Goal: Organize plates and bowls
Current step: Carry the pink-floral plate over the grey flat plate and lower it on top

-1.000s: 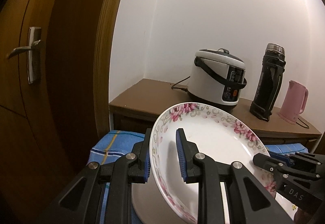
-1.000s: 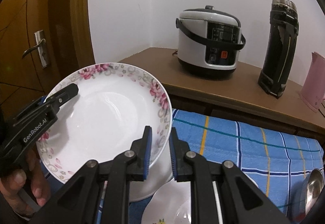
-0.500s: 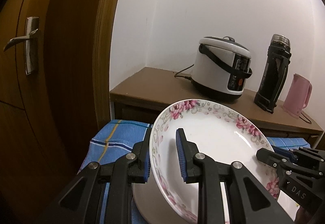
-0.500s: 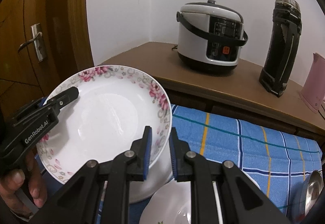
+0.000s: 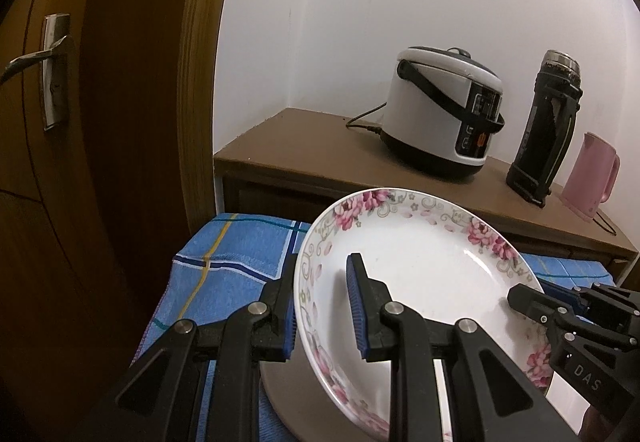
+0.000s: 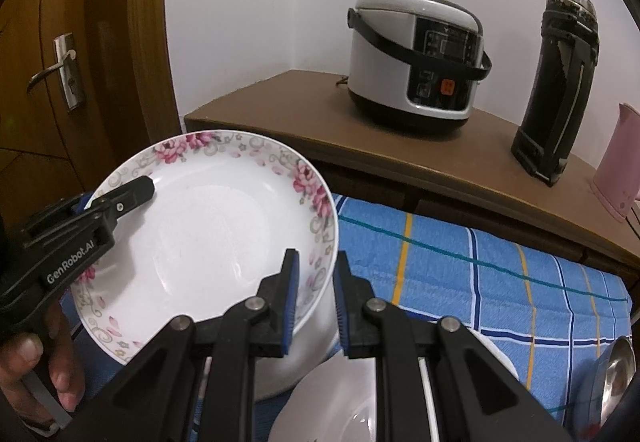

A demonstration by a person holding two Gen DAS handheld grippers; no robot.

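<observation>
At the far left a wooden door point(image 5: 100, 161) with a metal lever handle point(image 5: 44, 65) stands beside the blue checked cloth point(image 6: 500, 282) that covers the table. Next comes the left gripper point(image 5: 322, 306), its tongs clamped on the near-left rim of the floral plate point(image 5: 420, 274), one blue pad under the rim and one inside the well. The plate is held tilted above a plain white dish point(image 5: 280, 394) that lies on the cloth. Across the plate, the right gripper point(image 6: 316, 298) pinches the opposite rim, so both tongs are closed on the same plate and it hangs between them, clear of the cloth. Behind, on a brown sideboard point(image 6: 280, 101), stand a rice cooker point(image 6: 412, 57), a black thermos point(image 6: 560, 81) and a pink kettle point(image 5: 588, 177). By my reading the sorting is midway: one plate is lifted and not yet set down, probably bound for the white dish beneath it, while another white bowl point(image 6: 340, 402) and a steel bowl point(image 6: 612, 382) at the right edge await their turn. The dish under the plate is mostly hidden, so whether it is one piece or a stack cannot be told; the lower bowls are cut off by the frame, and only a hand point(image 6: 36, 374) of the person shows.
</observation>
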